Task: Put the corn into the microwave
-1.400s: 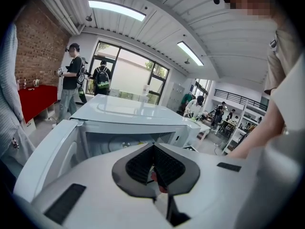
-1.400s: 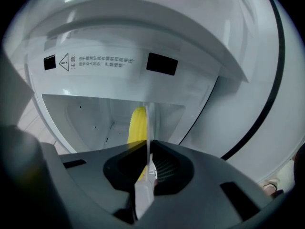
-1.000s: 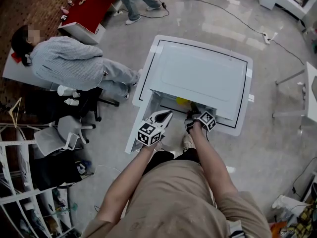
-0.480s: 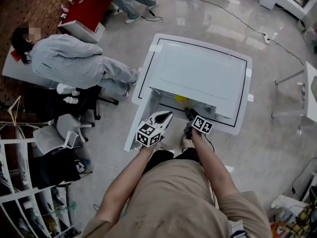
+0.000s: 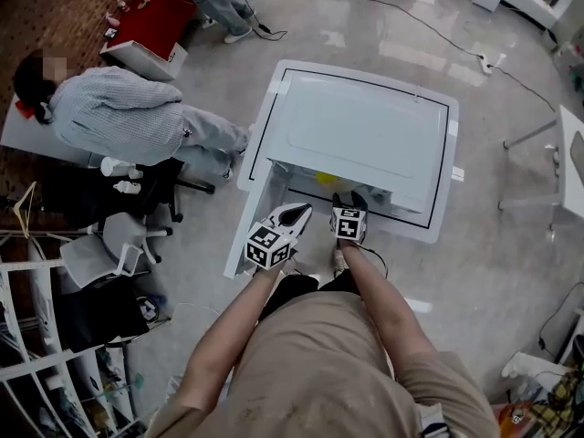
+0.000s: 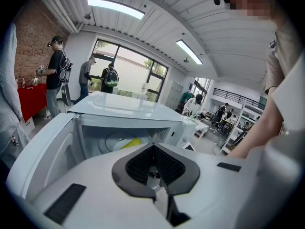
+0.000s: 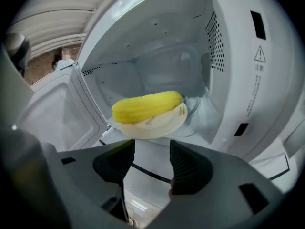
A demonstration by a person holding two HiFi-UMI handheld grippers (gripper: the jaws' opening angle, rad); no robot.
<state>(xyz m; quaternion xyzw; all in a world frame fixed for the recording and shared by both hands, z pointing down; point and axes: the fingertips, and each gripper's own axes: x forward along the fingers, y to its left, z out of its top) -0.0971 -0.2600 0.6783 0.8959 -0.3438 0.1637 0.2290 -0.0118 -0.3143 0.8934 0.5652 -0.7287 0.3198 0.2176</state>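
Observation:
A yellow corn cob (image 7: 147,106) lies on a small white plate (image 7: 155,124) inside the white microwave (image 5: 365,135), whose door (image 5: 245,222) hangs open to the left. In the head view the corn (image 5: 326,178) shows just inside the opening. My right gripper (image 7: 151,149) sits just in front of the opening, short of the plate. Its jaws are opening and nothing is between them. My left gripper (image 5: 301,210) hovers in front of the open door with its pads together and empty. From the left gripper view the corn (image 6: 127,143) shows inside the cavity.
A person sits at a white desk (image 5: 18,130) to the left, beside an office chair (image 5: 119,245). A red table (image 5: 155,12) stands at the back left. A cable (image 5: 411,26) runs across the glossy floor behind the microwave. White shelving (image 5: 36,372) fills the lower left.
My right gripper has rolled and shifted a little to the left in front of the microwave opening. The corn stays inside. The left gripper has kept still.

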